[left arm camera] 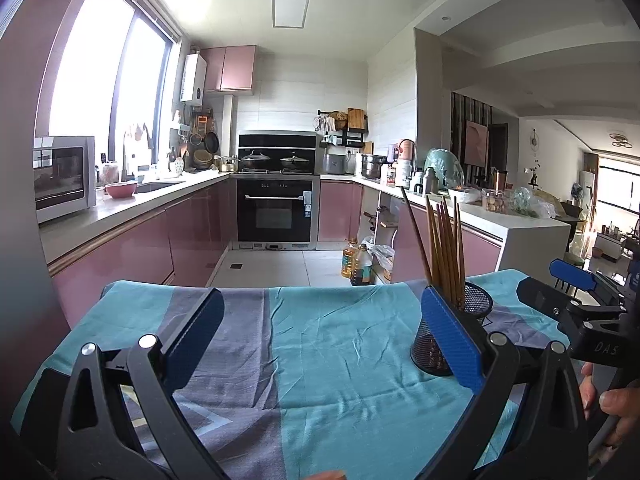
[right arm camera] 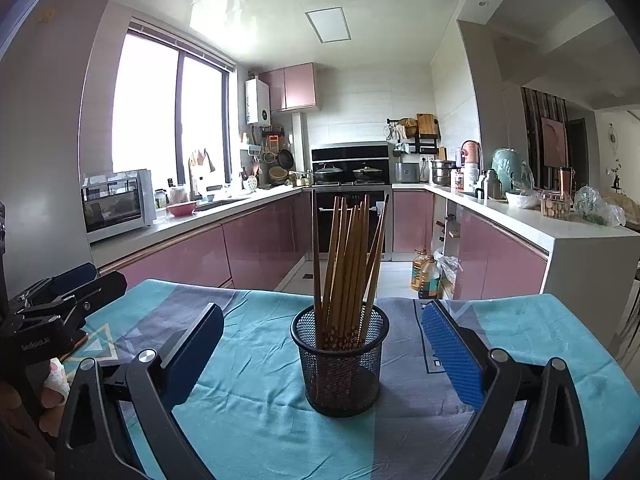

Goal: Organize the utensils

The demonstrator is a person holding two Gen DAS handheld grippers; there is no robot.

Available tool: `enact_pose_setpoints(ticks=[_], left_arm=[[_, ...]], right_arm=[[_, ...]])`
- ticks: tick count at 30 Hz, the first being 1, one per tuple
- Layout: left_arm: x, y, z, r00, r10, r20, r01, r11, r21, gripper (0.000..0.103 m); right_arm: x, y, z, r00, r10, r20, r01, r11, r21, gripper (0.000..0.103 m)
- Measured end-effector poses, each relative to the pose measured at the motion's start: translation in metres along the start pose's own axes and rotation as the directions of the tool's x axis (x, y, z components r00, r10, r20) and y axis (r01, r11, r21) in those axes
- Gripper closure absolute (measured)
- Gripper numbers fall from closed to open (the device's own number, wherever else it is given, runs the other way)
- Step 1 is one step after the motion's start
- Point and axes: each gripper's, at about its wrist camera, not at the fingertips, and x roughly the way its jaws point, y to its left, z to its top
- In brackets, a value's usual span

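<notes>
Apparently the sorting is nearly done: every chopstick [right arm camera: 344, 264] stands in the mesh cup [right arm camera: 340, 364], which sits on the cloth [right arm camera: 248, 412] between the right gripper [right arm camera: 324, 348] fingers, spread wide. Left gripper [left arm camera: 316, 336], also spread, holds nothing; best back both away level, without clipping the leaning tips.

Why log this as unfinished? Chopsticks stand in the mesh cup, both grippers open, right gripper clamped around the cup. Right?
Not quite. The right wrist view shows the right gripper open, apart from the mesh cup. Chopsticks do stand inside; the left gripper is open too.
</notes>
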Motion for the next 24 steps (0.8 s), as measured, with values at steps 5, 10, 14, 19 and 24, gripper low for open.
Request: enact_pose_setpoints(ticks=[5,10,14,19,24], left_arm=[[-0.004,-0.001,0.001,1.000,0.013,0.006,-0.013,1.000,0.001,0.006],[-0.007,-0.001,0.001,1.000,0.023,0.011,-0.023,1.000,0.000,0.006],[-0.010,0.001,0.002,0.999,0.031,0.016,-0.031,1.000,-0.003,0.006],[-0.012,0.000,0.003,0.999,0.038,0.022,-0.038,0.999,0.002,0.006],[-0.014,0.000,0.005,0.999,0.041,0.028,-0.041,0.999,0.003,0.006]], right_arm=[[0.000,0.003,-0.001,1.000,-0.013,0.002,0.013,1.000,-0.007,0.006],[-0.003,0.005,0.000,1.000,-0.025,0.014,0.026,1.000,-0.017,0.006],[-0.003,0.007,-0.001,1.000,-0.028,0.009,0.028,0.999,-0.016,0.006],[-0.003,0.007,0.000,0.999,-0.031,0.009,0.032,0.999,-0.016,0.006],[-0.003,0.008,0.000,0.999,-0.035,0.011,0.035,0.999,-0.017,0.006]])
